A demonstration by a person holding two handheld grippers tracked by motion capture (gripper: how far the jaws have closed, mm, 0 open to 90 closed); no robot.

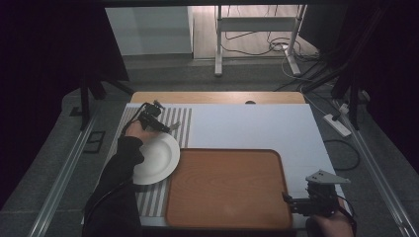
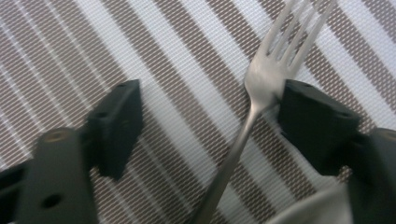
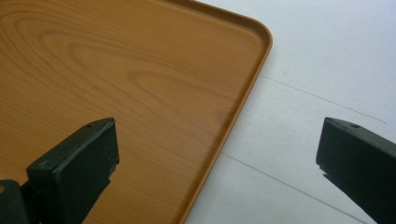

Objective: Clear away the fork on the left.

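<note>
A metal fork [image 2: 254,93] lies on the striped placemat [image 2: 84,51], tines pointing away. My left gripper [image 2: 210,112] stands open around it; the fork's neck rests against the right-hand jaw, and the other jaw is well apart from it. In the high view the left gripper [image 1: 157,121] hovers at the far end of the placemat [image 1: 184,129], just beyond a white plate [image 1: 157,158]. My right gripper [image 1: 289,200] is open and holds nothing, hanging over the near right rim of the wooden tray [image 1: 227,187]. Its jaws [image 3: 217,154] straddle the tray edge [image 3: 243,98].
The plate's rim [image 2: 317,210] shows at the bottom right of the left gripper view. White table surface [image 3: 317,70] lies to the right of the tray. A power strip [image 1: 337,124] and cables sit on the floor beyond the table's right side.
</note>
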